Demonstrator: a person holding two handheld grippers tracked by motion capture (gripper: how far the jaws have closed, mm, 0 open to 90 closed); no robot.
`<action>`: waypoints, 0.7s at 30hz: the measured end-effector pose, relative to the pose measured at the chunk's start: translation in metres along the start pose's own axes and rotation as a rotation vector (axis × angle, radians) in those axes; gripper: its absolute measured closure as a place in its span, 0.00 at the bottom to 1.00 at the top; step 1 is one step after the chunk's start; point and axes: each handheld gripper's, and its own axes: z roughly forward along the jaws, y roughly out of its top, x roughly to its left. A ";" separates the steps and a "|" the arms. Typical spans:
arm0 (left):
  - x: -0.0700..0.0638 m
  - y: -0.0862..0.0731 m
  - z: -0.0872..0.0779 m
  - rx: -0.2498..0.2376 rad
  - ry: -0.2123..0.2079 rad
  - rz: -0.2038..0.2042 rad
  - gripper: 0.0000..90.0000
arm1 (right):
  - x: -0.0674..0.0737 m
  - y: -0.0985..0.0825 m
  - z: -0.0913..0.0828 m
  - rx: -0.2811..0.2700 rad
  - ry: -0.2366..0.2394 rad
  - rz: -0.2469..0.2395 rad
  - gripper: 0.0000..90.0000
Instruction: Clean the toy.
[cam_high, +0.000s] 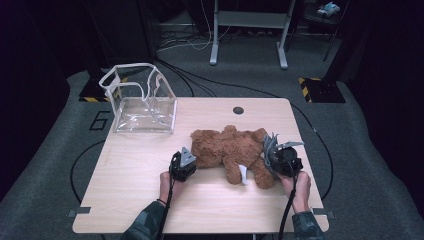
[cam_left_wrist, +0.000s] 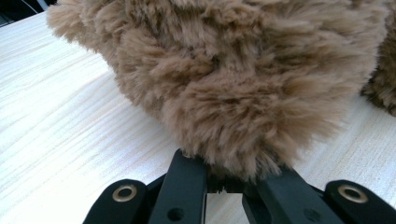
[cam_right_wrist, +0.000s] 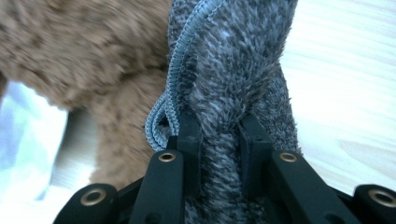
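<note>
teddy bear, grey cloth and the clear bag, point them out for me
teddy bear (cam_high: 227, 147), high view, on its brown body
grey cloth (cam_right_wrist: 233, 93), right gripper view, on the fuzzy fold above the jaws
clear bag (cam_high: 142, 116), high view, on its clear front wall

From my high view the table (cam_high: 135, 170) is evenly lit from above while the room beyond is dim; up close, the teddy bear (cam_right_wrist: 70, 56) blurs softly, wood glaring pale.

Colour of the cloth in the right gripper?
Grey cloth, blue-grey stitched edge; clearest in the right gripper view.
</note>
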 end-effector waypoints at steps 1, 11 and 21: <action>0.000 0.000 0.000 0.000 0.000 0.000 0.99 | -0.003 -0.001 -0.002 -0.002 -0.007 -0.007 0.83; 0.000 0.000 0.000 0.000 0.001 0.001 0.98 | 0.000 0.012 -0.033 -0.099 0.051 0.015 0.82; 0.000 0.000 0.000 -0.003 -0.003 -0.002 0.98 | 0.031 0.030 -0.007 -0.064 0.048 -0.046 0.82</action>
